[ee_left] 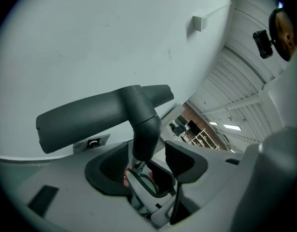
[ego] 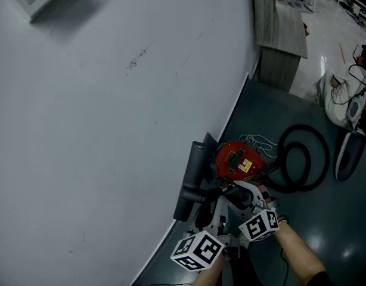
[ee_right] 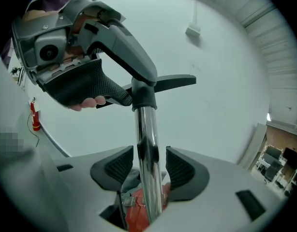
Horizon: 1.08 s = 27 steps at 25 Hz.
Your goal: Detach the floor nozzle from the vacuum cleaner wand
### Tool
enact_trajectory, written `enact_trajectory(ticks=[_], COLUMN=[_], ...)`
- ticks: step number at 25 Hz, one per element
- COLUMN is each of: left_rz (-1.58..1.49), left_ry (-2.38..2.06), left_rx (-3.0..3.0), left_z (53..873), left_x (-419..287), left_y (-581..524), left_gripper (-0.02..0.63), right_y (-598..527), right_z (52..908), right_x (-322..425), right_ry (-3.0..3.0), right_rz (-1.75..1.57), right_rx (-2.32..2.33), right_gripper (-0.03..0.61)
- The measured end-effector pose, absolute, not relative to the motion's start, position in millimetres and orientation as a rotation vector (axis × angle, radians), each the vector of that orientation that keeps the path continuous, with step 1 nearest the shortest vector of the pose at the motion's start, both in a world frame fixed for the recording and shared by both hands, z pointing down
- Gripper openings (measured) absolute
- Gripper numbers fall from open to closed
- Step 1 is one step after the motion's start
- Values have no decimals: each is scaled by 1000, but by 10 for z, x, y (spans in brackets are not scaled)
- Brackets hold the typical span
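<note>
The dark grey floor nozzle (ego: 192, 180) stands on end against the white wall, next to the red vacuum canister (ego: 236, 159). In the left gripper view the nozzle (ee_left: 100, 112) lies across the top. Its neck (ee_left: 146, 129) runs down between the jaws of my left gripper (ee_left: 148, 163), which is open, with the pads apart from the neck. In the right gripper view the chrome wand (ee_right: 148, 163) passes between the ribbed pads (ee_right: 180, 168) of my right gripper (ee_right: 149, 166), open with a gap on both sides. Both marker cubes (ego: 198, 250) show low in the head view.
A black hose (ego: 302, 157) loops on the dark floor right of the canister. A dark oval object (ego: 349, 157) and a white bag (ego: 344, 94) lie farther right. A wooden cabinet (ego: 281, 28) stands against the wall (ego: 111, 100).
</note>
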<state>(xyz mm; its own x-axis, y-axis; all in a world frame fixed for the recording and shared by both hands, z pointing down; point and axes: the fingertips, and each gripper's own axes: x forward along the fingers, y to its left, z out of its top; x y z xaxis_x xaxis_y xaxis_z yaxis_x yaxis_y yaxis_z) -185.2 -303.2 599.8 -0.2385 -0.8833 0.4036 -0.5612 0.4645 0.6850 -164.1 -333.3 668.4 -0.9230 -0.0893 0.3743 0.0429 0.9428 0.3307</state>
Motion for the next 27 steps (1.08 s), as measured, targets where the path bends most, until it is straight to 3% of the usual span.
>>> enact_trajectory(ticks=[15,20,27], left_rz=[-665,-651,-588], left_ry=[-1931,-1962,-1982], left_rx=[1063,1051,1090], left_z=[6035,6049,6053], left_x=[-2042,-2080,-2092], left_y=[-3209,-3198,-3202], left_gripper=[234,204,190], right_y=[-3358,-3382,-3388], right_z=[6820,6799,6815], right_x=[-1772,-1781,-1792], right_ry=[-2703,-2706,-2707], right_rz=[-510,-536,-545], right_rx=[-23,-3,-3], right_gripper=[202,166,163])
